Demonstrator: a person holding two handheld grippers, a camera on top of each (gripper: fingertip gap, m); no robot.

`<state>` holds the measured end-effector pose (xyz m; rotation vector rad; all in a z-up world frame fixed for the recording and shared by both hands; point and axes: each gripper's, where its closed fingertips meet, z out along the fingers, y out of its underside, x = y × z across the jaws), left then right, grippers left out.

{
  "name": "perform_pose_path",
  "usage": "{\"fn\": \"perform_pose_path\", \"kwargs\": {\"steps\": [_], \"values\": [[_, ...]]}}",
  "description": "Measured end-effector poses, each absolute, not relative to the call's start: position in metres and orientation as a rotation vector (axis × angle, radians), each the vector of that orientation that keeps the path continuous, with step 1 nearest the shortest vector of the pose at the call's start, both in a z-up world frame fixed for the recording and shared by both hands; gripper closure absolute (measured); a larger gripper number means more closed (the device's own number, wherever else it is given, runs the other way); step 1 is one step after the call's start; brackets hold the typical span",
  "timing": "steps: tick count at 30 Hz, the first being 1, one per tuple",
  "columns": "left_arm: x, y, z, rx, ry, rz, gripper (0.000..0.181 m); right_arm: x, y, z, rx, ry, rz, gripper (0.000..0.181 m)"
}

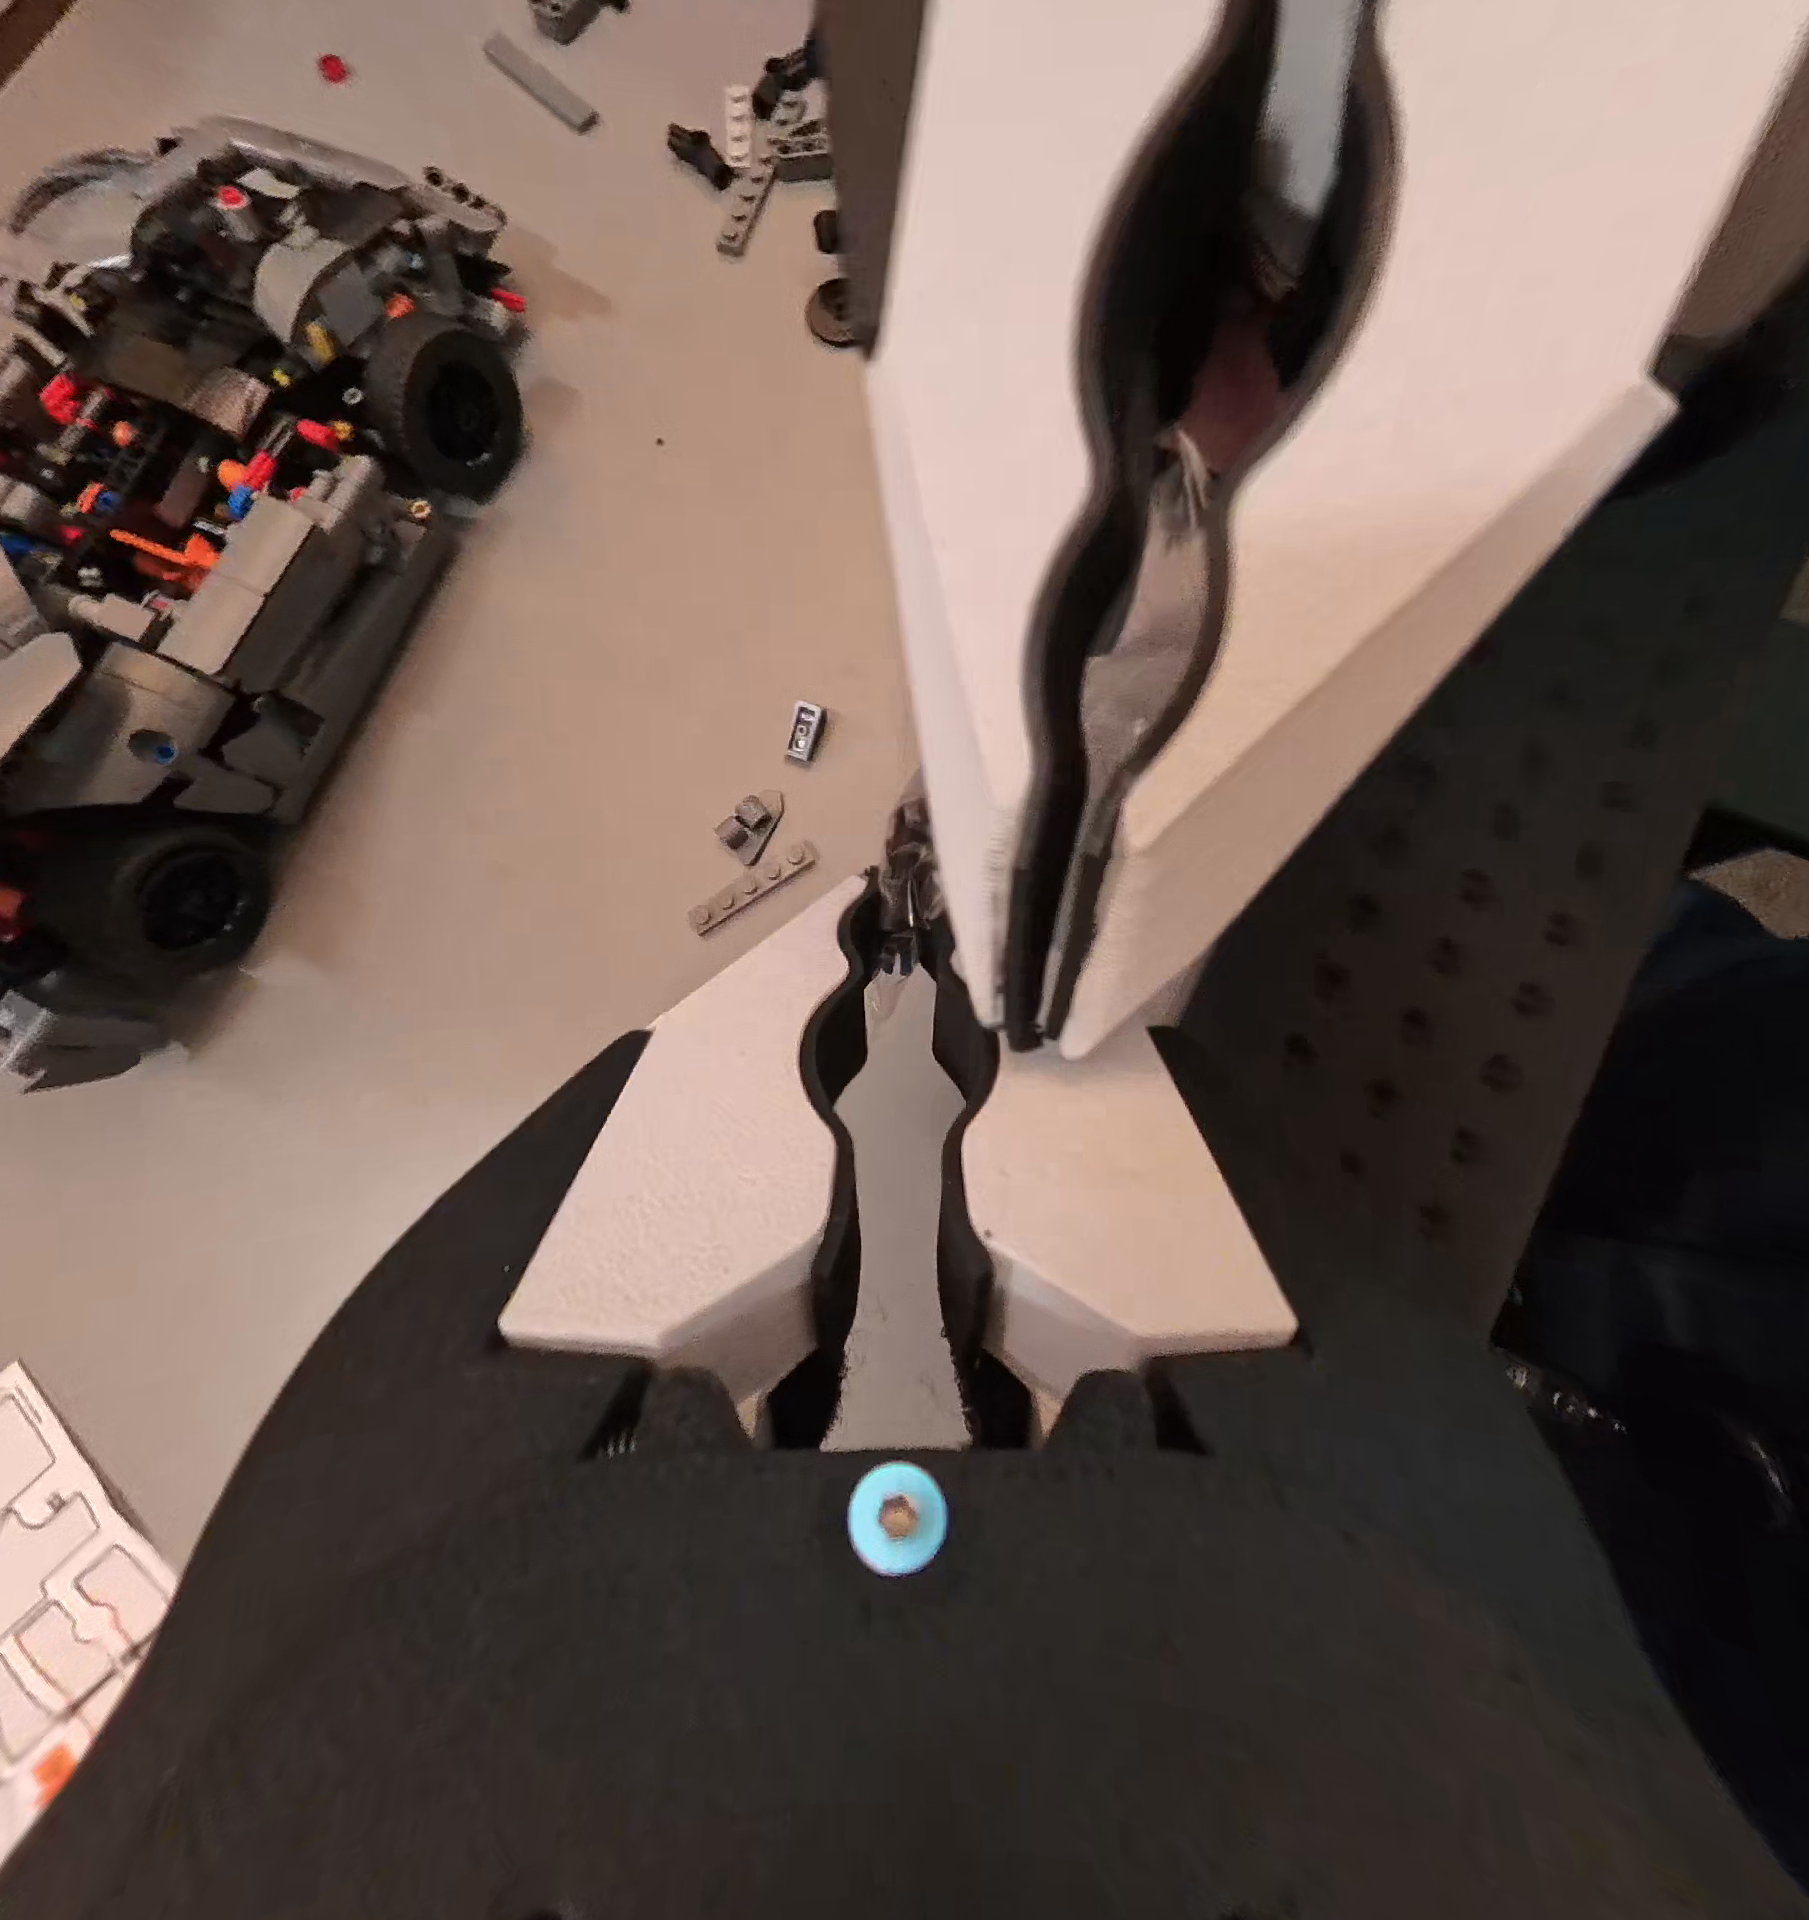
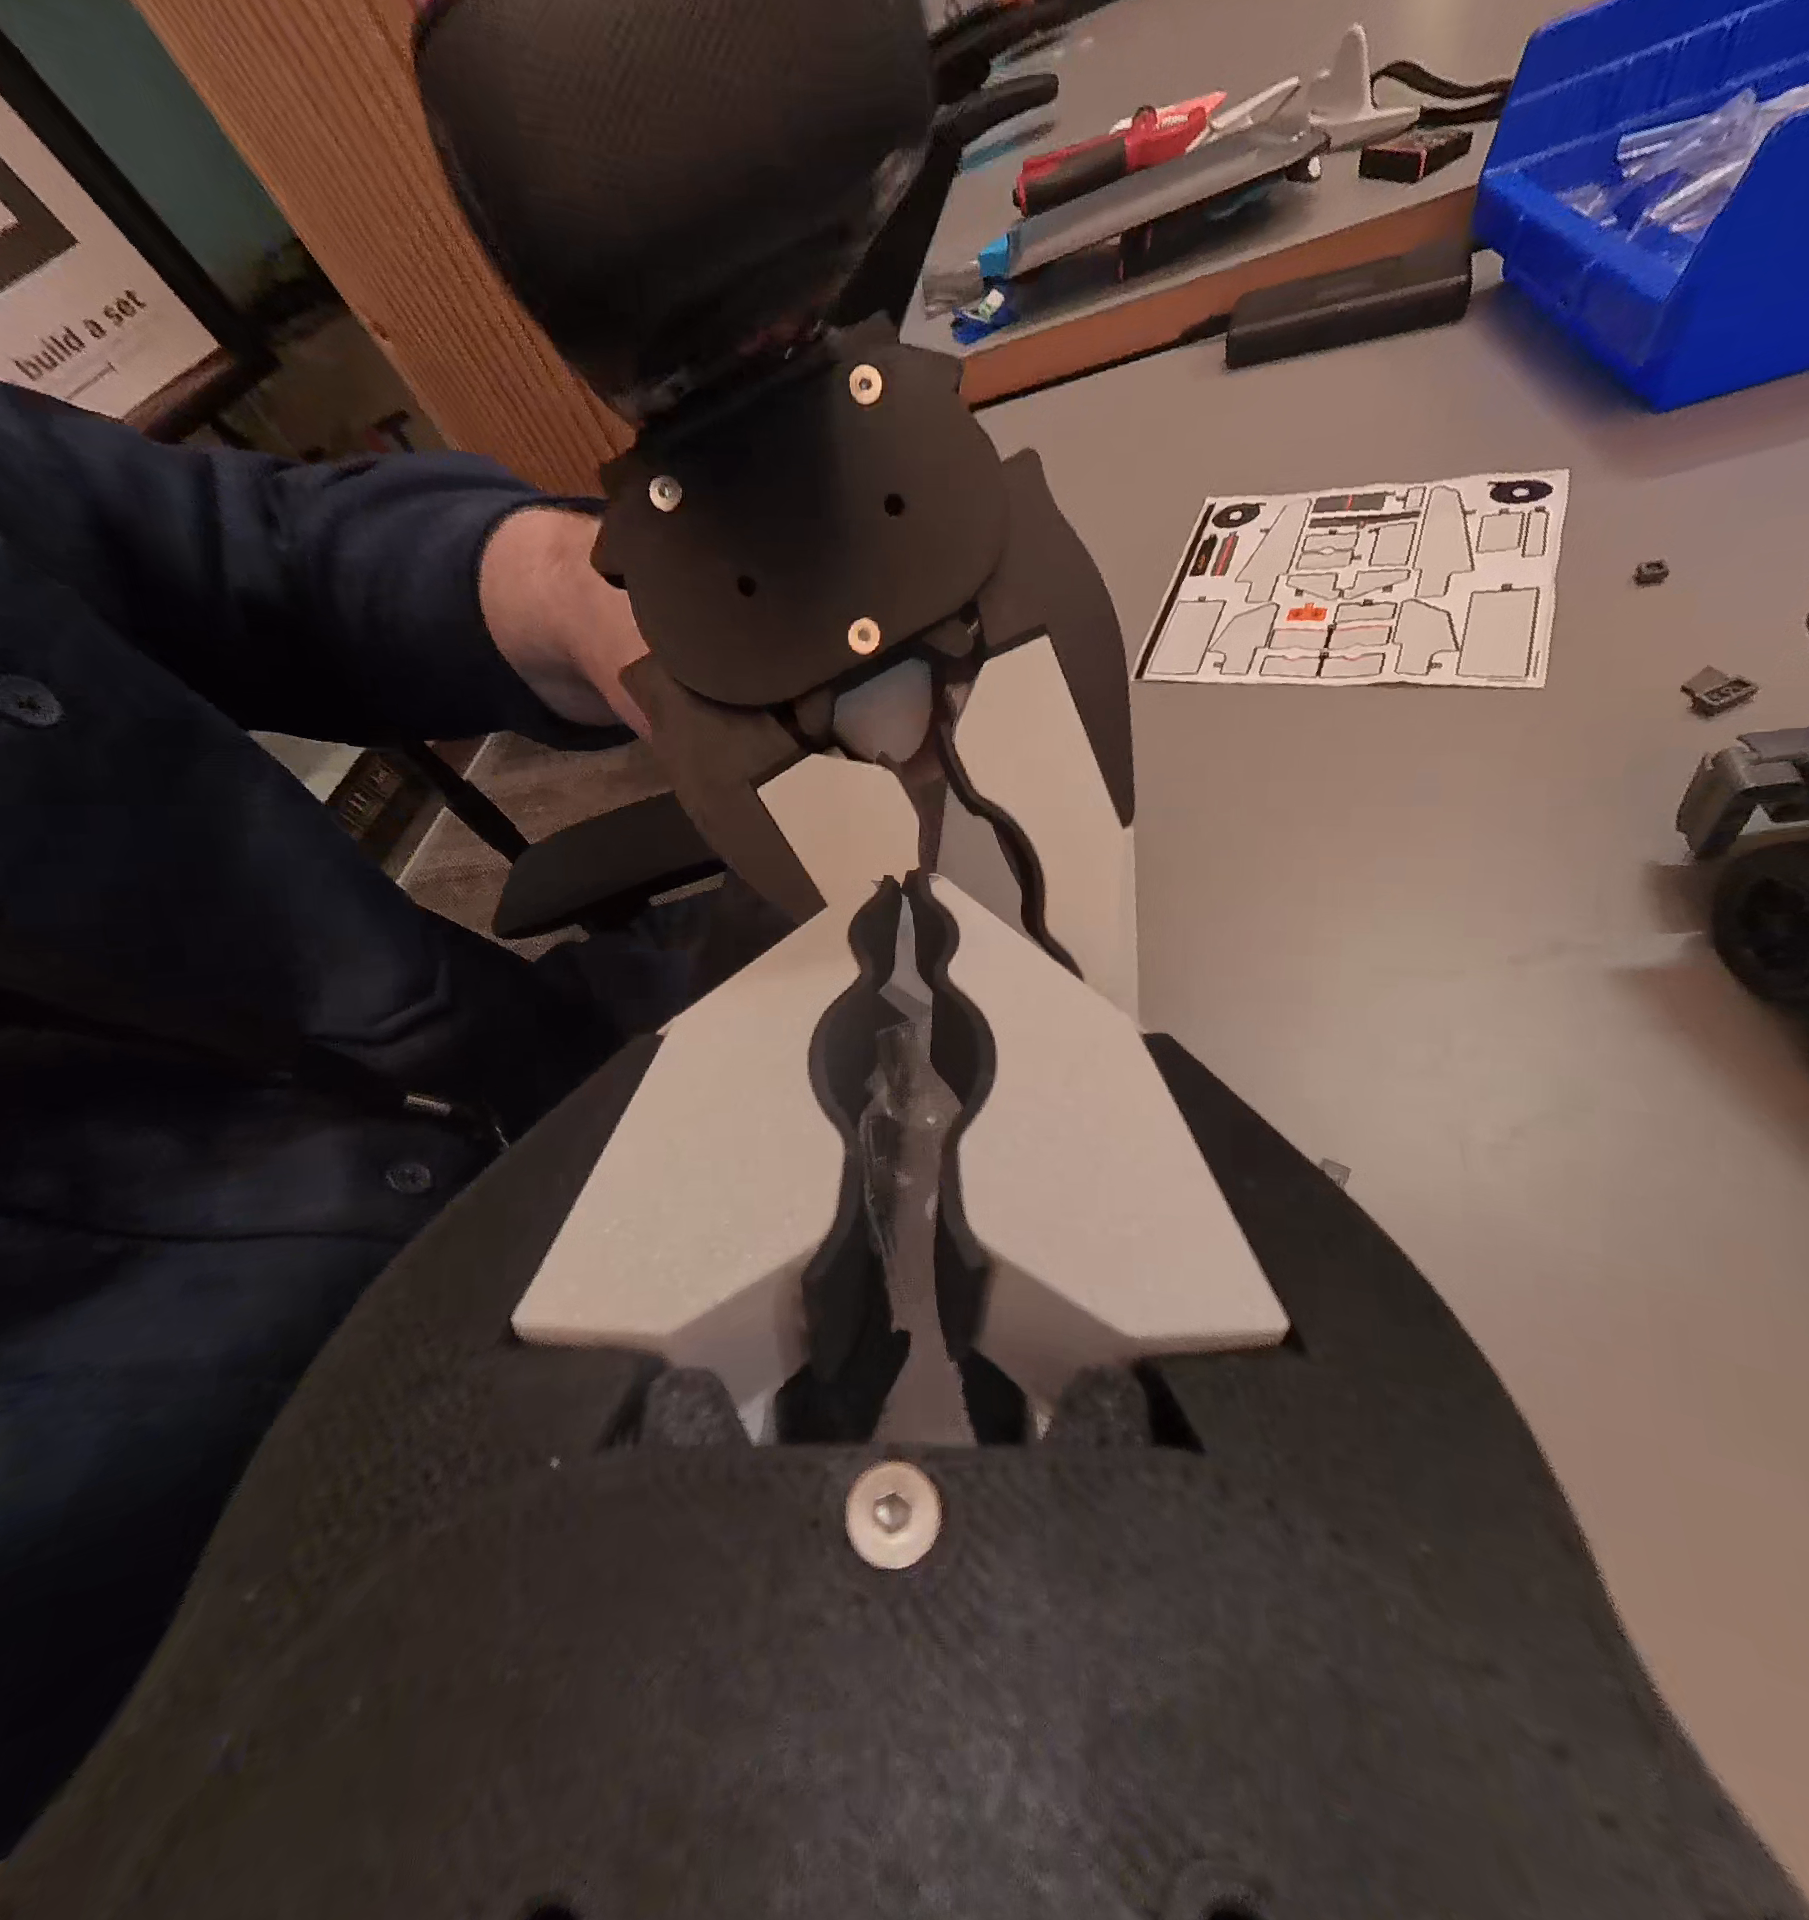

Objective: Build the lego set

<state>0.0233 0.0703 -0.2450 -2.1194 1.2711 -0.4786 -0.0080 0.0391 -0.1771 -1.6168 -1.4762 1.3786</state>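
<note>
A partly built grey Lego car [image 1: 204,520] with black wheels lies on the grey table at the left; its front shows in the right wrist view [image 2: 1783,862]. My left gripper [image 1: 895,920] is shut at the tips on a small crinkled clear plastic bag [image 1: 900,894] of dark parts. My right gripper [image 2: 905,894] is shut on the same kind of clear bag [image 2: 900,1122], which runs along its pads. The two grippers meet tip to tip above the table edge; the right one comes down from the top in the left wrist view [image 1: 1025,1029].
Loose grey plates and small parts [image 1: 754,873] lie near the grippers, with more at the back [image 1: 765,156]. A sticker sheet [image 2: 1357,582] lies on the table. A blue bin [image 2: 1689,208] and a toy plane stand at the back. A person's dark sleeve [image 2: 204,727] is at the left. One gripper's finger ends stand about 7 cm off the other's.
</note>
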Motion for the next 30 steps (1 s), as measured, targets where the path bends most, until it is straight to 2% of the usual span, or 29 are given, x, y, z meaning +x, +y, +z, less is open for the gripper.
{"fn": "perform_pose_path", "kwargs": {"steps": [15,18,27,30], "values": [[-0.013,0.099,-0.234,-2.009,1.251,-0.547,0.178,0.002,0.086,-0.179,-1.682,-1.336,1.287,0.179],[-0.012,0.108,-0.234,-2.007,1.218,-0.637,0.178,0.006,0.097,-0.184,-1.687,-1.336,1.218,0.173],[-0.010,0.124,-0.237,-2.089,1.121,-0.963,0.178,0.015,0.110,-0.188,-1.580,-1.447,0.970,0.130],[-0.006,0.121,-0.238,-2.122,1.040,-1.140,0.179,0.017,0.111,-0.189,-1.563,-1.475,0.937,0.132]]}}
